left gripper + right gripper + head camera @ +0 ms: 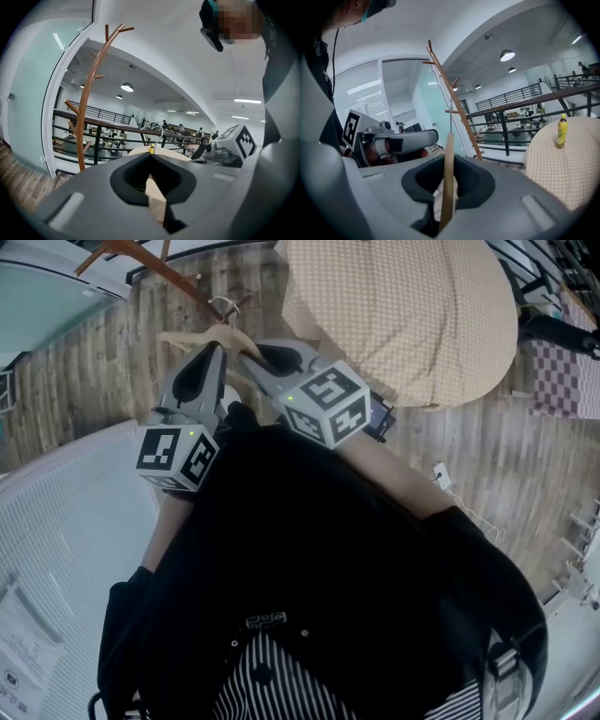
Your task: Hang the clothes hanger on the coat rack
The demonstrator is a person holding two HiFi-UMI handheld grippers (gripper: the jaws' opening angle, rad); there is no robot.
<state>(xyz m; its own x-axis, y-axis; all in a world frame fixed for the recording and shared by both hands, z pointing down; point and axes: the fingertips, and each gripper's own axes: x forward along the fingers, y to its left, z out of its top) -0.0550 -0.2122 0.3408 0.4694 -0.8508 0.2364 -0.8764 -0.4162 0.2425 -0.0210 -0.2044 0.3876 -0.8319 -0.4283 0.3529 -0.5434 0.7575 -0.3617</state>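
I have the clothes hanger (448,187) up off whatever it lay on and held by both tools, so the pick-up part looks done. The left gripper (151,161) is clamped on a pale wooden arm of it, seen low in the centre of its own view. The right gripper (448,159) is pinching the other arm, which shows edge-on as a thin wooden strip between the closed jaws.

The hanging itself is not done. The wire hook (162,132) stands free above the left jaws, well apart from the coat rack (86,108). The rack rises at the left of the left gripper view and in the upper left corner of the head view. I think none of its pegs carries anything yet, though the fisheye makes the lower ones hard to read.

Left to do, as I judge it: bring the hook to a peg, seat it, and let go with both.
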